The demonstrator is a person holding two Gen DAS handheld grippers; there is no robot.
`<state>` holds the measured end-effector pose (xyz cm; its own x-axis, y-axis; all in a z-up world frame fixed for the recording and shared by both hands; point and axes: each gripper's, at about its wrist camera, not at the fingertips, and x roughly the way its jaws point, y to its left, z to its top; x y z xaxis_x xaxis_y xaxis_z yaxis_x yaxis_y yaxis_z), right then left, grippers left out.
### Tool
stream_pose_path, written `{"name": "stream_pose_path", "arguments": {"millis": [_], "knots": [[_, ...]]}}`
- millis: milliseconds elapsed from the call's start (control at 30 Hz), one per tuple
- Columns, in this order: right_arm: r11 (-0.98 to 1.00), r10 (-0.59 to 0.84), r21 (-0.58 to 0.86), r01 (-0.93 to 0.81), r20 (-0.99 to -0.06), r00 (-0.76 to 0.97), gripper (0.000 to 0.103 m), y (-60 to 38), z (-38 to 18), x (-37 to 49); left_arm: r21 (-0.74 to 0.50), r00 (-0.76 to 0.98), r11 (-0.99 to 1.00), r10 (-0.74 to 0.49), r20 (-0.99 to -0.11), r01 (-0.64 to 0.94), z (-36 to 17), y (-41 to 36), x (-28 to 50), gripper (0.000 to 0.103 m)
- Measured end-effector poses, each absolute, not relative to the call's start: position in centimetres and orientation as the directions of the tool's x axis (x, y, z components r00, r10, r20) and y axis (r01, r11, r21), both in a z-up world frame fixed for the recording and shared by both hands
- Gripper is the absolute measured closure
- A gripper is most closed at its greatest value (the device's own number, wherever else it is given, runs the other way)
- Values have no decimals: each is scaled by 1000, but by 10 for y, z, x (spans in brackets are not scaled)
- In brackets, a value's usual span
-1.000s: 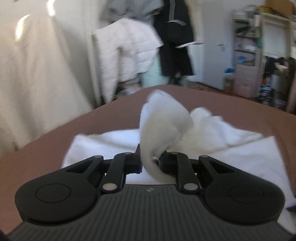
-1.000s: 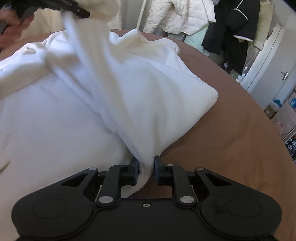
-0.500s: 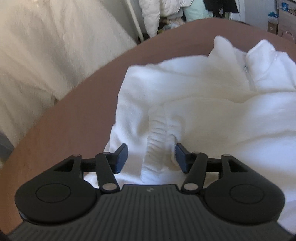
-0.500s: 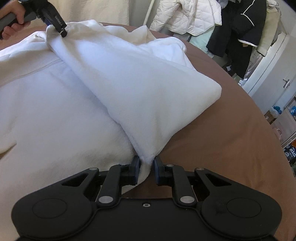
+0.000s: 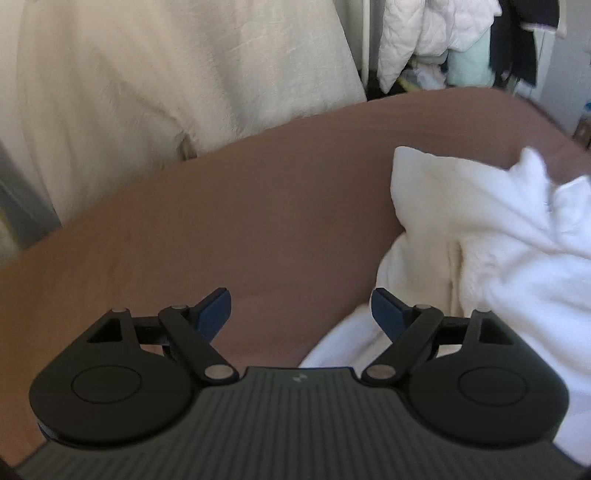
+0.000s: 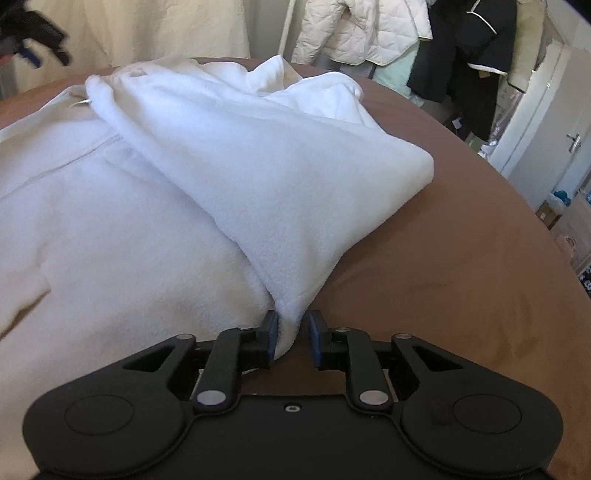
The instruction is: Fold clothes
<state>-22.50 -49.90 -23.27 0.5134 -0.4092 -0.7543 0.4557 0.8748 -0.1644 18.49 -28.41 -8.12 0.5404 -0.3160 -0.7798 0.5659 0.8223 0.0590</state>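
Jaws on the right gripper (image 6: 291, 334) are pinching a corner of the white fleece garment (image 6: 207, 192), the fabric bunching between the blue-tipped fingers (image 6: 271, 332) at the 6 o'clock edge of the right wrist view. From that pinch, a folded-over flap is running up toward 11 o'clock, lying across the garment's flatter body, which is filling the left half of the view.

Across the garment, the left gripper (image 5: 301, 310) is hovering with its jaws spread wide and holding nothing; bare brown surface is showing between them, and the white fleece is lying just beside the right-hand finger (image 5: 386, 308), spreading toward 3 o'clock in the left wrist view.

The garment is resting on a brown desk (image 6: 461, 258), whose bare top is curving away toward 3 o'clock in the right wrist view. Beyond it, a cream curtain (image 5: 147, 81) is hanging at 11 o'clock, while a white quilted jacket (image 6: 354, 29) and a dark coat (image 6: 465, 48) are hanging at 1 o'clock near a white door (image 6: 554, 122).
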Motion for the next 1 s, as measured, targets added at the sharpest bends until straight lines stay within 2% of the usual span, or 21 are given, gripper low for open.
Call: {"name": "stream_pose_path", "arguments": {"millis": [67,133,233,333,433,567,733,800,933,1000], "knots": [[869,-373,-82,489,-758,536,69,-497,-226,-234,100,531,800,-293,-795,591,-92,-259,170,13],[863,-275,77,500,-759,590,48,-495,-222,-248,133,521,794,-252,-816,593,-110,-231,154,13],[819,-93,318,478,-749,657,47,-487,-225,-271,142,475,804,-190,-859,578,-145,-180,137,16],[764,47,478,434,-712,701,47,-474,-231,-286,104,451,864,-151,-880,493,-159,-136,131,16],[681,136,598,423,-671,729,45,-463,-244,-294,5,409,919,-171,-896,395,-160,-92,128,16],[543,248,736,404,-601,760,44,-448,-261,-305,-139,355,933,-259,-898,331,-160,-55,119,14],[430,357,811,396,-556,751,42,-433,-269,-321,-460,235,866,-497,-835,199,-181,-16,120,13],[416,382,818,397,-554,740,41,-425,-269,-326,-434,260,878,-476,-840,203,-177,-12,119,13],[397,425,823,406,-557,714,39,-408,-271,-334,-208,381,957,-272,-884,200,-172,-13,116,13],[380,435,832,404,-546,716,36,-404,-274,-327,-247,371,946,-311,-875,209,-180,-11,118,11]]}}
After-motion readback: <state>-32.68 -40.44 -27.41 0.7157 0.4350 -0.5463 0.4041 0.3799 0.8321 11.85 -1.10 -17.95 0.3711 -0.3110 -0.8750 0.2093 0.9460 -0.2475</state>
